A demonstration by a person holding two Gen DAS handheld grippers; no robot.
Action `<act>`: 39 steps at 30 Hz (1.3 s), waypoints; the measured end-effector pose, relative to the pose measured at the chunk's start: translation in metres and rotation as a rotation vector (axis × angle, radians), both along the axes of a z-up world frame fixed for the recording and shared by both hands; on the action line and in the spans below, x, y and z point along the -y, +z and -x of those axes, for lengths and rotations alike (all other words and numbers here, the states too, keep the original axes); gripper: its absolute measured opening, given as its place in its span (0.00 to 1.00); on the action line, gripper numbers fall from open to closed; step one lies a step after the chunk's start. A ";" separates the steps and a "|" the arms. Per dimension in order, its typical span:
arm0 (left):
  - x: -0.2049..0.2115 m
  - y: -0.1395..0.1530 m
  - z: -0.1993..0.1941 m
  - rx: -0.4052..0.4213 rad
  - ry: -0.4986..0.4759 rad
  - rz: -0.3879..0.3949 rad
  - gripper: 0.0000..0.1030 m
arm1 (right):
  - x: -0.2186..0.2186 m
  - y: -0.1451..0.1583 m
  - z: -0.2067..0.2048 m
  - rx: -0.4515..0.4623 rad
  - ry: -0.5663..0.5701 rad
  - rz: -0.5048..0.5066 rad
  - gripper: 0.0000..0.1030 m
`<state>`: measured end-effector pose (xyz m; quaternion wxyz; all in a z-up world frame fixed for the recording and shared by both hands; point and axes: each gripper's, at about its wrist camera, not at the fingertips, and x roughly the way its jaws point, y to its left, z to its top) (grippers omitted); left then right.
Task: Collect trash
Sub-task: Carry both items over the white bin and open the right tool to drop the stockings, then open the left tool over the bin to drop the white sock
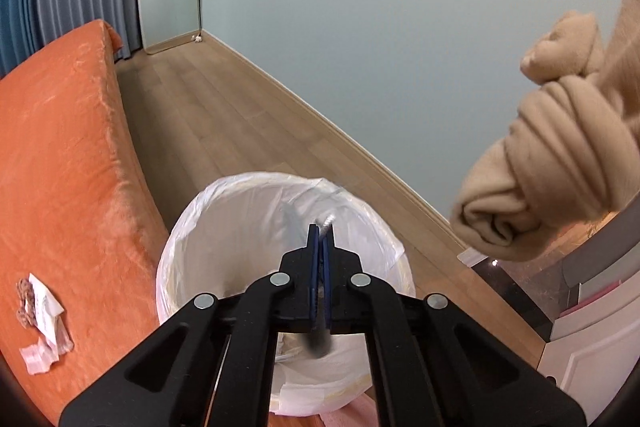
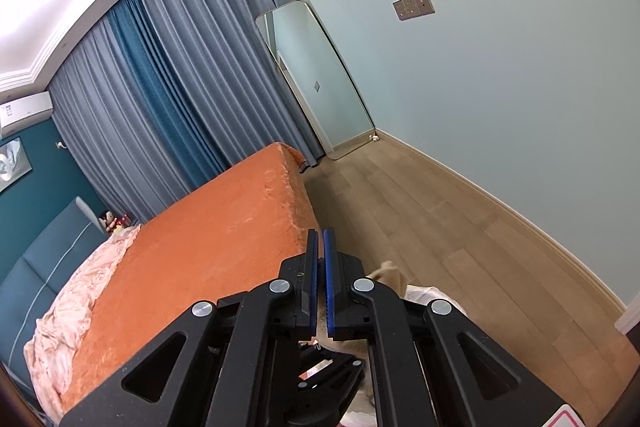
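Left wrist view: the left tool [image 1: 321,233] is clenched, its blue pads pressed together over the mouth of the white-lined trash bin [image 1: 192,227]. A thin dark item [image 1: 319,341], blurred and hard to identify, appears pinched between the pads, with a pale threaded-looking tip [image 1: 326,221] poking out past the fingertips; I judge it to be a piece of trash held above the bin, though the view is too smeared to be sure. More trash, crumpled paper scraps and a brownish bit [image 1: 40,315], lies on the orange bed cover [image 1: 64,147] to the left of the bin, well apart from the tool.

Right wrist view: the right tool [image 2: 321,239] is closed on nothing, a hairline gap between its pads, pointing over the bed corner and the wood floor [image 2: 440,227].

Risks, as I judge them: the slim item could cling to the pads or drop askew when released, catching the loose liner rim and sliding outside. The tool could also snag the thin plastic and drag the liner. A beige knotted cloth [image 1: 560,155] hangs close on the right and could be brushed. The scraps on the soft cover may crumple away rather than pinch cleanly.
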<state>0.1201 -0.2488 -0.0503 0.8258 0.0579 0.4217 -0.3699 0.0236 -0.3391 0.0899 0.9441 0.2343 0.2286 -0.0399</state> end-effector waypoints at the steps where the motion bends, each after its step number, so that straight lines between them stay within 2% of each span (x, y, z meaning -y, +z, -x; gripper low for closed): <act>1: -0.001 -0.002 0.001 0.000 0.003 -0.011 0.01 | 0.000 0.000 0.000 0.000 0.000 -0.003 0.03; 5: -0.005 -0.021 -0.003 -0.039 0.029 -0.070 0.01 | -0.001 0.004 0.002 0.009 0.001 -0.006 0.03; 9: -0.016 -0.028 -0.005 -0.076 0.058 -0.053 0.04 | -0.002 0.005 0.002 0.007 -0.001 0.002 0.03; 10: -0.019 -0.026 -0.005 -0.075 0.072 -0.050 0.13 | -0.001 0.004 0.001 0.004 -0.003 0.000 0.03; 11: -0.022 -0.023 -0.003 -0.072 0.079 -0.046 0.28 | 0.000 0.003 0.001 0.000 -0.007 -0.003 0.03; 13: -0.028 -0.017 -0.004 -0.056 0.110 -0.050 0.42 | 0.000 0.000 0.000 -0.009 -0.010 -0.009 0.03; 25: -0.064 0.023 0.006 0.007 0.189 -0.056 0.54 | -0.027 -0.012 -0.010 -0.098 -0.027 0.097 0.03; 33: -0.085 0.041 0.010 0.039 0.213 -0.059 0.55 | -0.041 -0.024 -0.015 -0.137 -0.003 0.087 0.03; 39: -0.088 0.046 0.012 0.053 0.218 -0.062 0.60 | -0.040 -0.028 -0.021 -0.148 -0.001 0.085 0.03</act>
